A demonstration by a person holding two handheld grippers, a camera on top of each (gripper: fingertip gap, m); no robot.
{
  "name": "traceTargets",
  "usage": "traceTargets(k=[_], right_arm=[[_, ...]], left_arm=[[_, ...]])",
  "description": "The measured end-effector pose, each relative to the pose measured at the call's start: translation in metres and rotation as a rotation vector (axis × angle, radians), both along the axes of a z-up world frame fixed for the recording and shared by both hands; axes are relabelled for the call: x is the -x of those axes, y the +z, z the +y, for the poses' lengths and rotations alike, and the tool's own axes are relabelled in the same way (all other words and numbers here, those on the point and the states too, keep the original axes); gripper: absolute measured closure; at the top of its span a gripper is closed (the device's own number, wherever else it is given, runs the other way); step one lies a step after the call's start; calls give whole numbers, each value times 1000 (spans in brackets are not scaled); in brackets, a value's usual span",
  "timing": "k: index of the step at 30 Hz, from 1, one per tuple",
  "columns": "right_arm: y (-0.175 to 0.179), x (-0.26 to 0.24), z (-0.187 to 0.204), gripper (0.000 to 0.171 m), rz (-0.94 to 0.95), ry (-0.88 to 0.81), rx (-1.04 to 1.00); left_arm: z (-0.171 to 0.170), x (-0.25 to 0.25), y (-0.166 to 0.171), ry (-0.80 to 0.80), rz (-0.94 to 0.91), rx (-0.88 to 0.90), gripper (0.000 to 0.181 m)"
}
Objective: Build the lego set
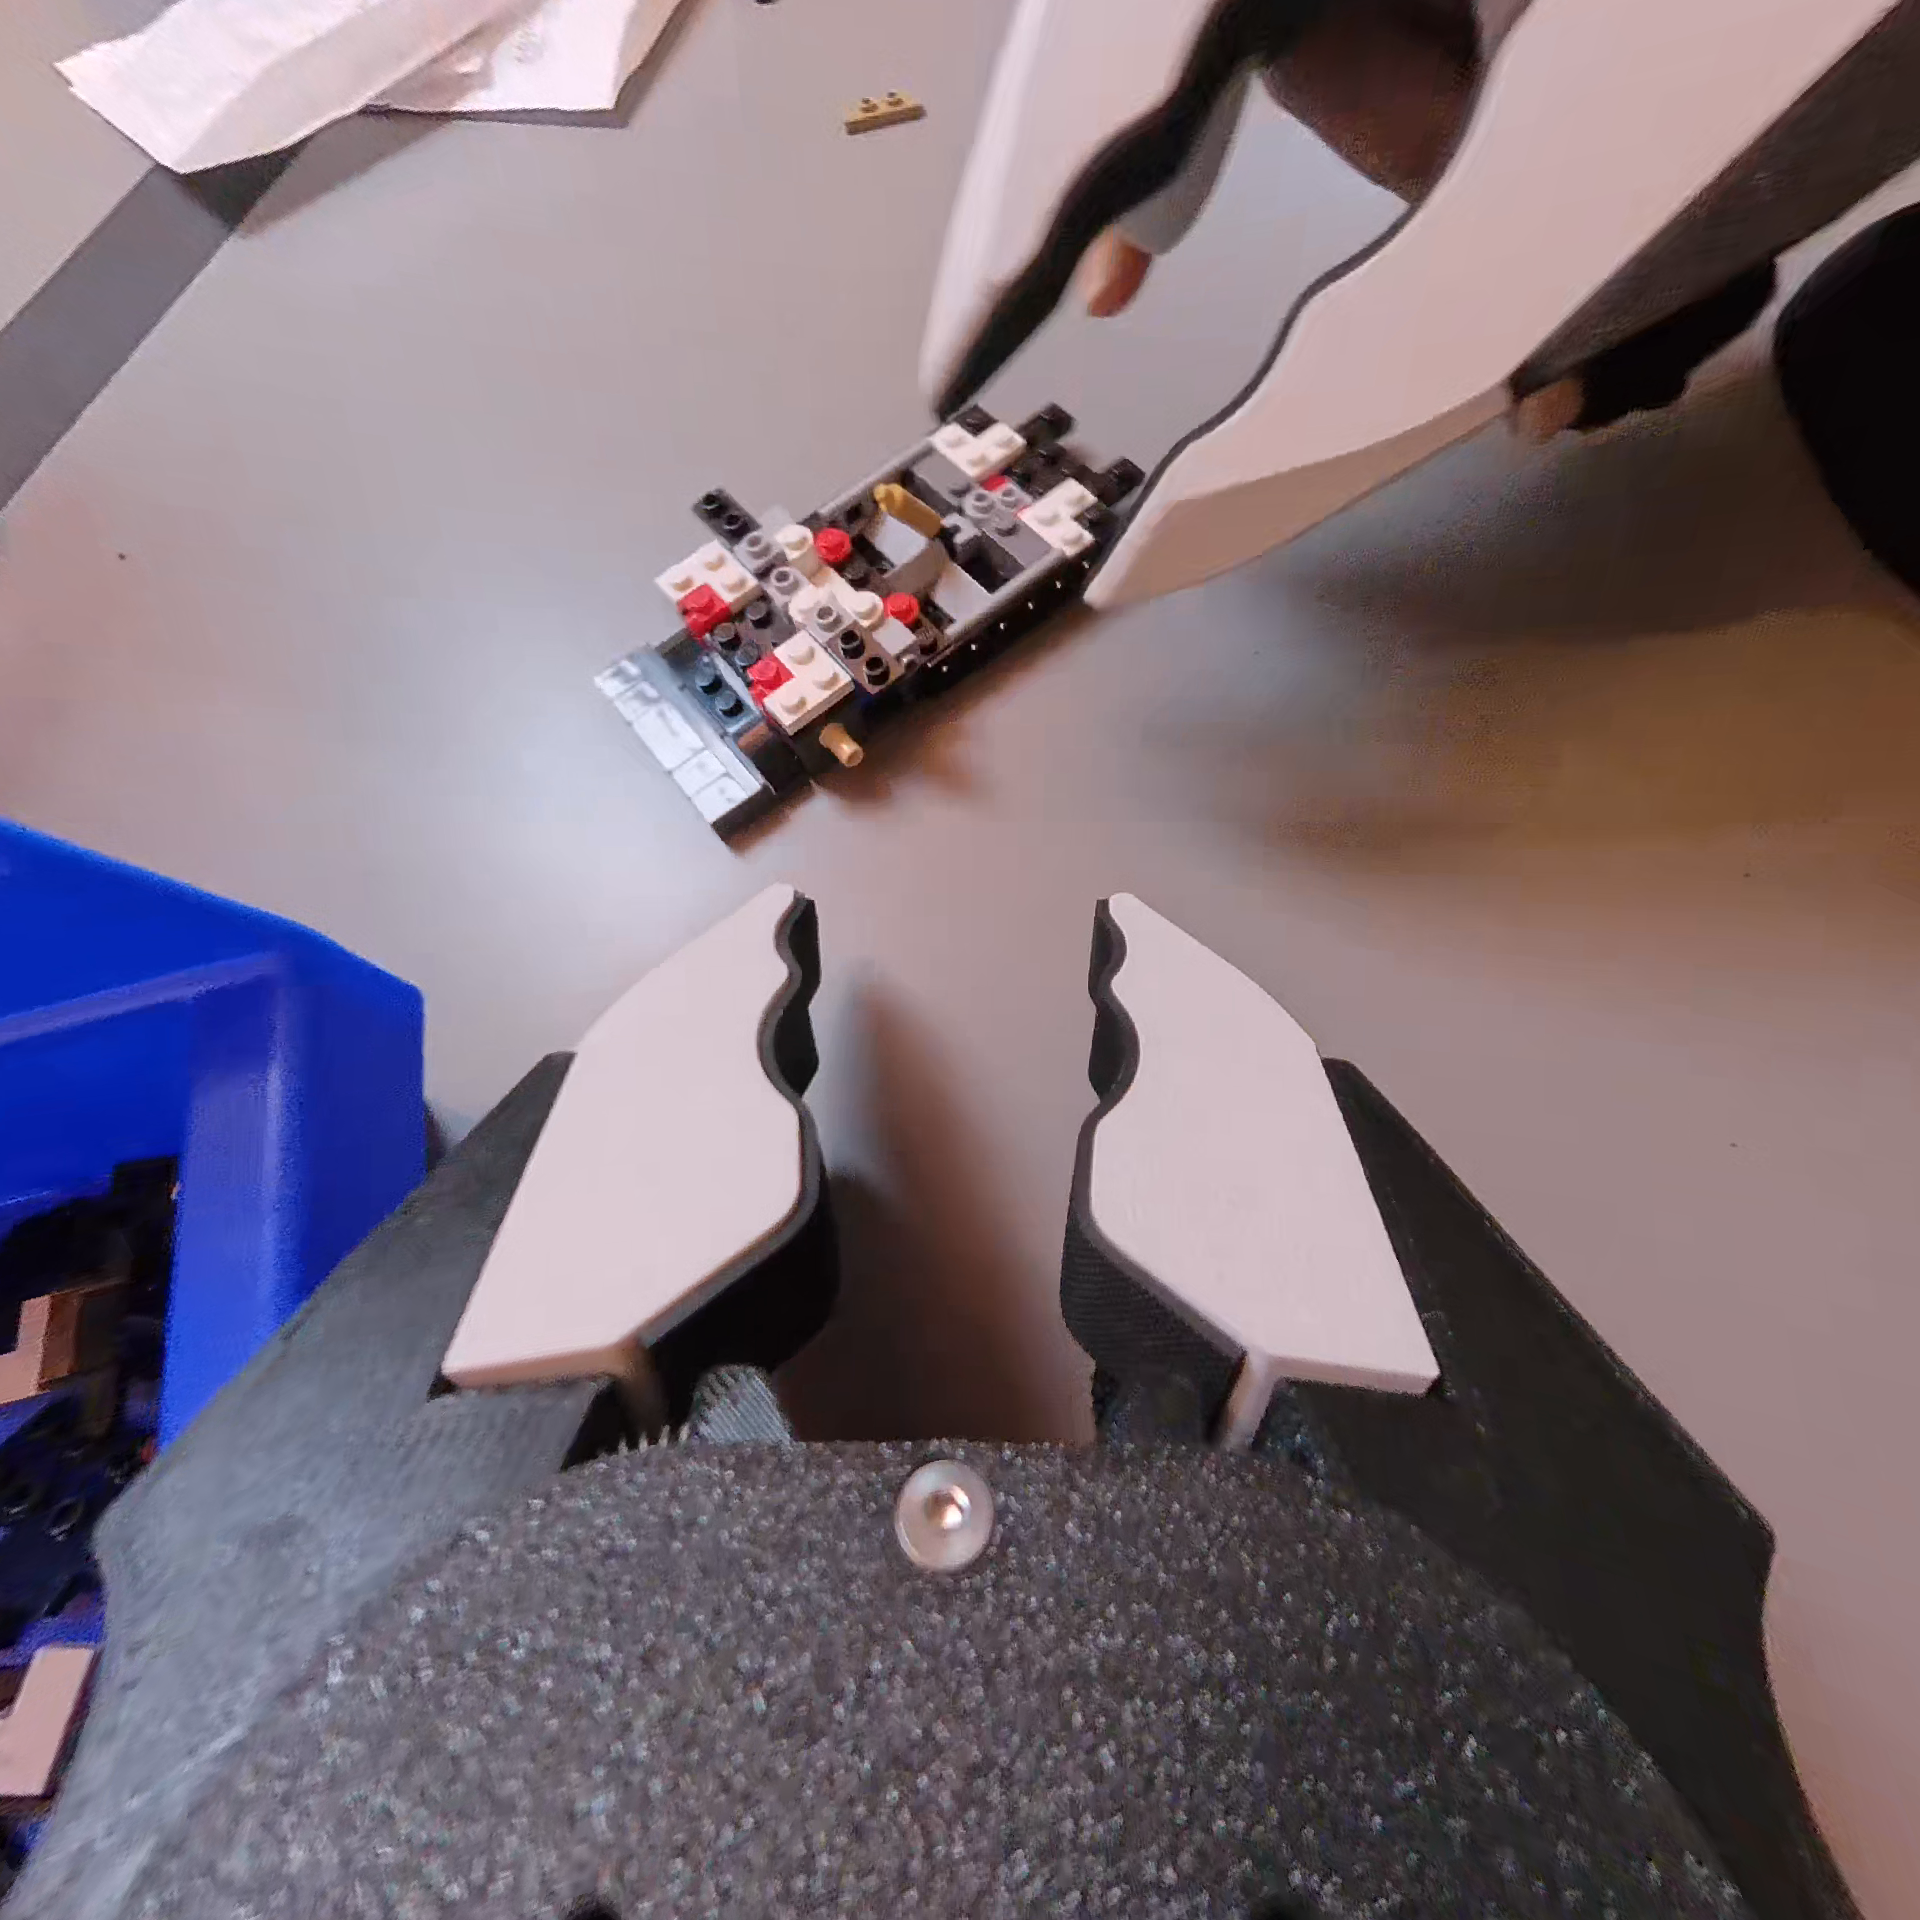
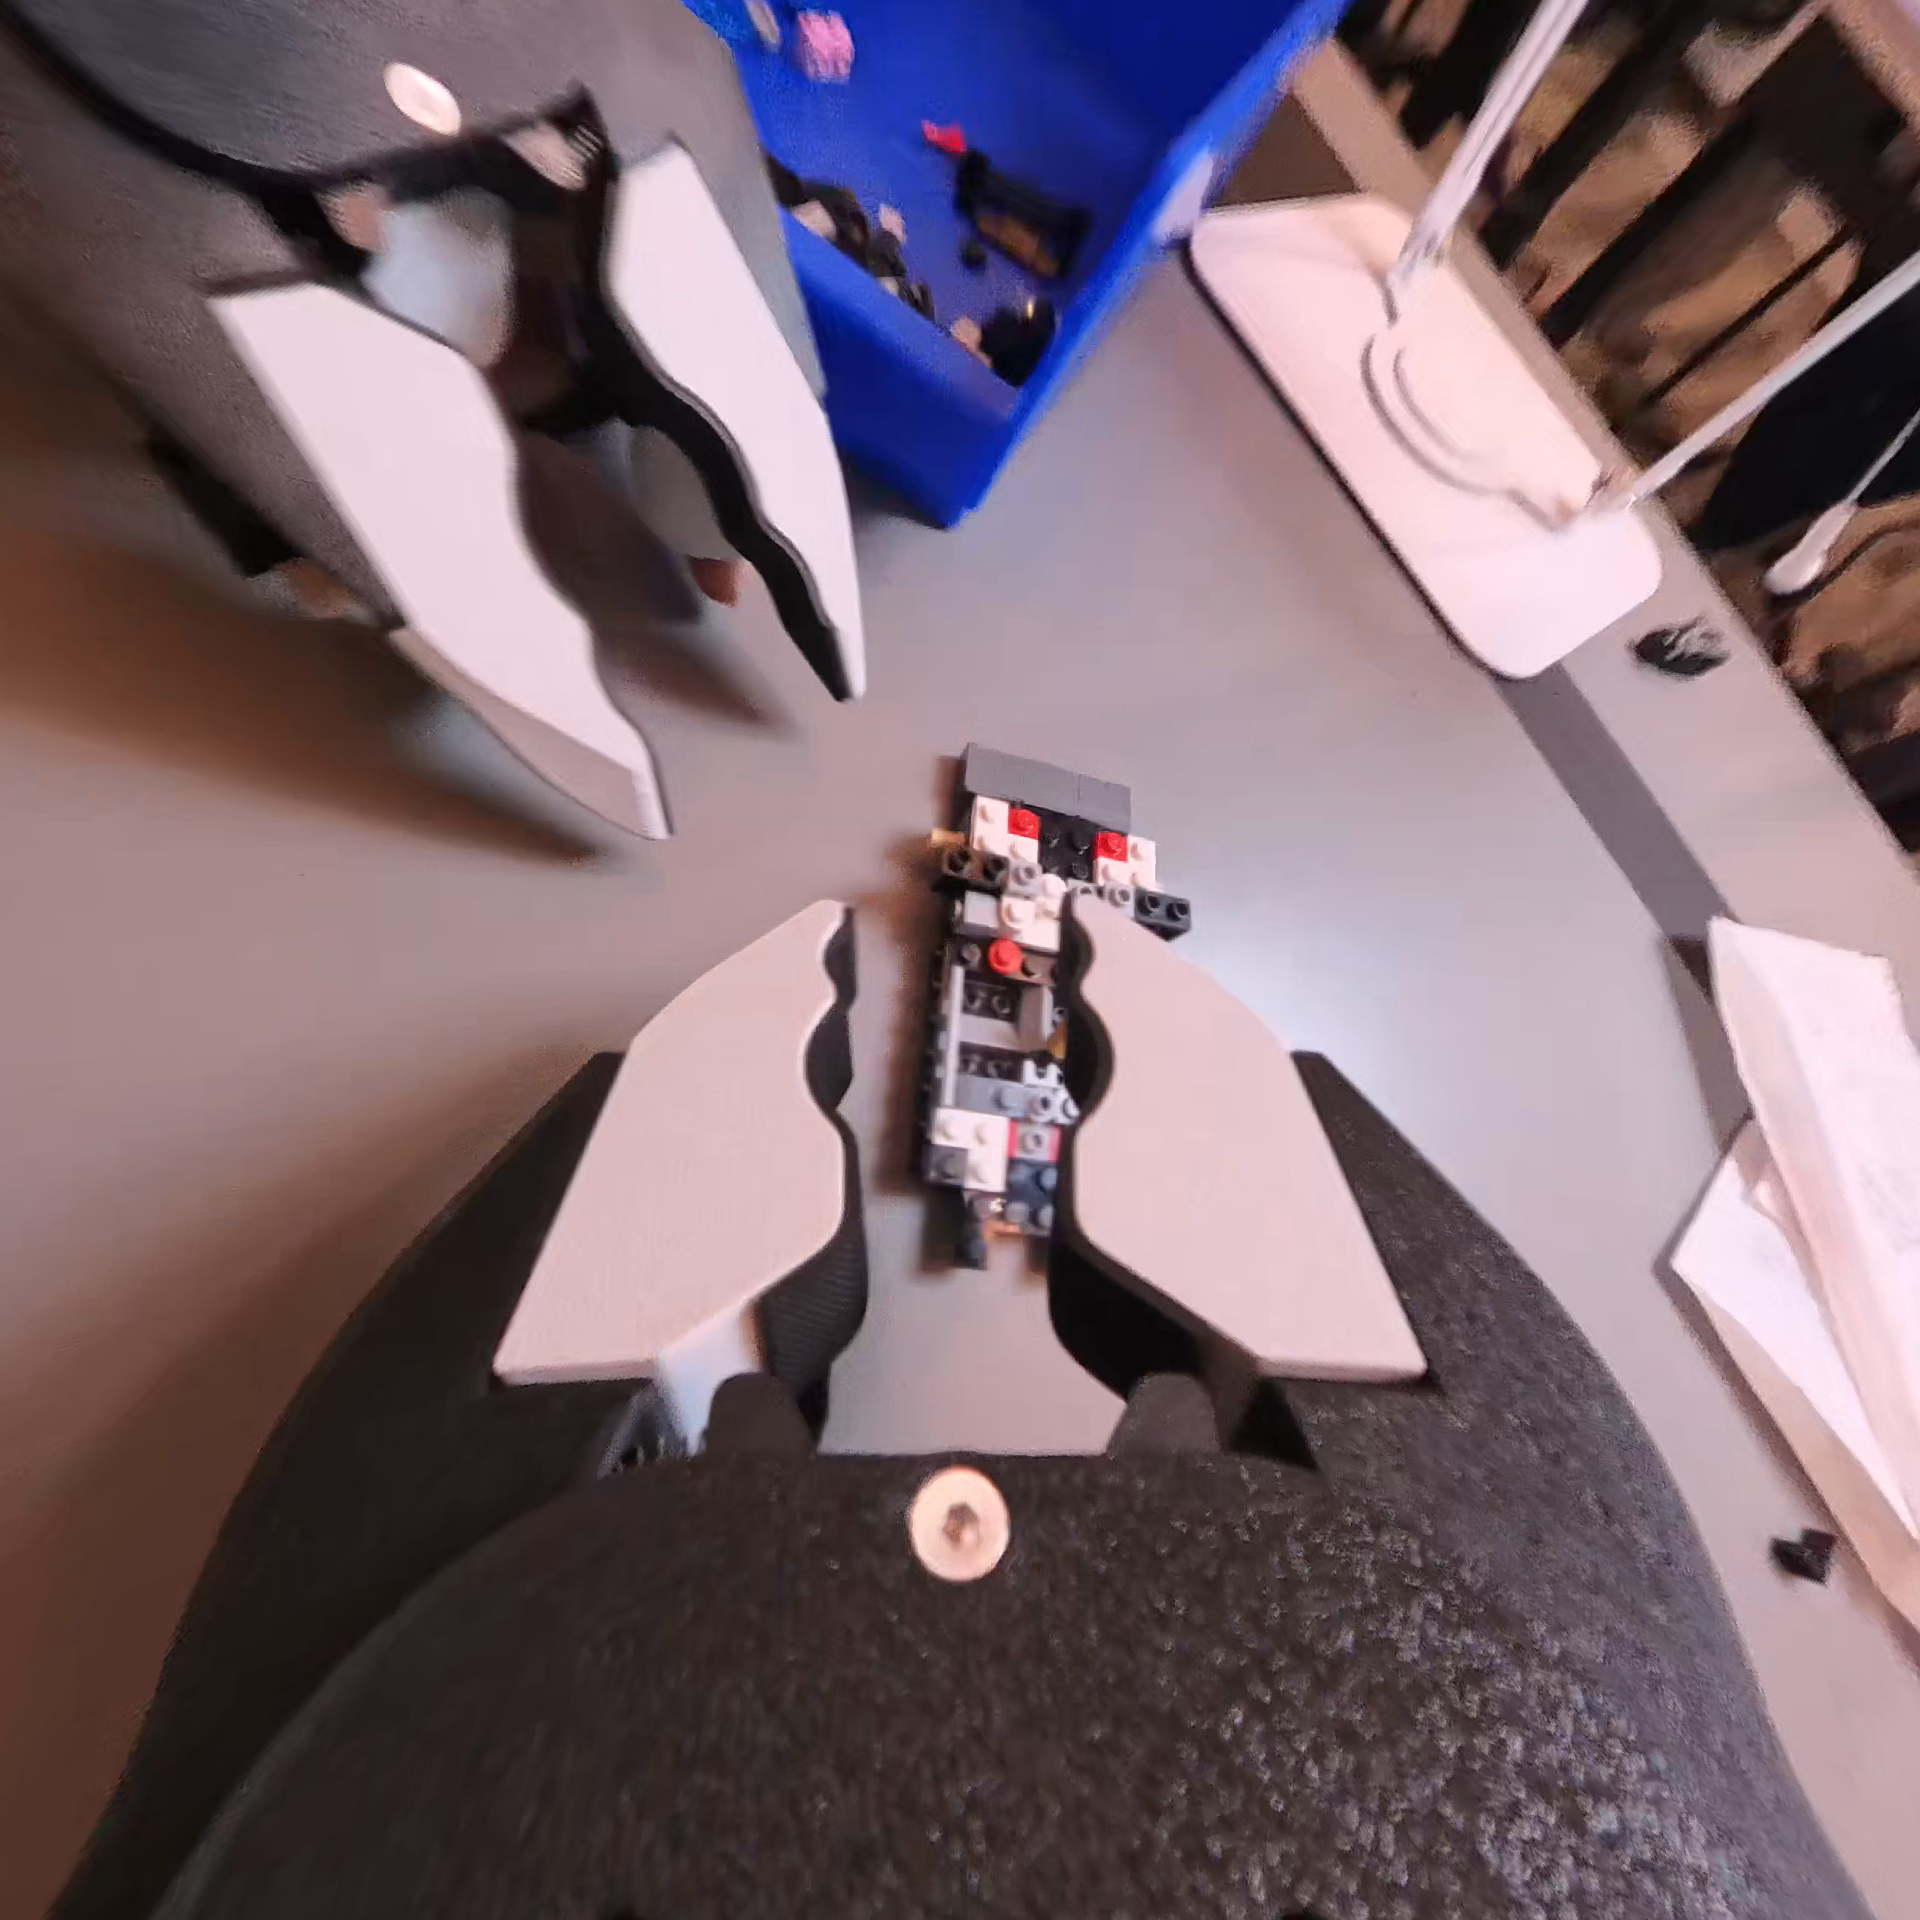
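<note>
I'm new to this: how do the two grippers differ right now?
The right gripper hangs over the long grey, white and red brick model, jaws straddling it; the left gripper stands short of the model, over bare grey table, beside the blue plastic bin. Both are open and empty.

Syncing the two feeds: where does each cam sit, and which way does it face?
Left wrist view: on the left gripper, looking forward and down across the grey table at the brick model; own open fingers show, blue bin beside them.
Right wrist view: on the right gripper, looking down at the model from its opposite end; own open fingers straddle it.
Shared: the model, bin, papers, and each view shows the other gripper.
</note>
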State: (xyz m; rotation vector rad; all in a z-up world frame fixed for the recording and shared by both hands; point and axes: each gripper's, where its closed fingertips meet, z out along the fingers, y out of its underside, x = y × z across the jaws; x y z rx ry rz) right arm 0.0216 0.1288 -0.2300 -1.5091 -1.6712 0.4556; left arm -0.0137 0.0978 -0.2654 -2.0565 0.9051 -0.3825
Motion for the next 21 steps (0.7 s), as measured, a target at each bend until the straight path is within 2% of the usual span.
traceTargets(k=[4, 6, 8, 12, 15, 17, 19, 21], right_arm=[[-24, 7, 30, 100, -175, -54, 61], [-38, 10, 34, 90, -242, -70, 202], [-45, 12, 42, 102, -274, -121, 265], [-45, 18, 40, 103, -256, -95, 268], [-33, 24, 25, 103, -109, -35, 314], [-7, 28, 18, 103, 76, 4, 294], [27, 30, 5, 104, 284, 42, 261], [49, 27, -5, 103, 391, 34, 166]], left_arm=[[-1, 5, -1, 11, 14, -19, 132], [-2, 8, -2, 20, 18, -25, 132], [-3, 11, -1, 27, 24, -32, 133], [-5, 15, 2, 58, -44, -4, 133], [-6, 16, 10, 100, -205, 64, 132], [-7, 15, 20, 125, -368, 122, 129], [-8, 13, 40, 135, -599, 177, 127], [-7, 12, 70, 139, -857, 204, 125]])
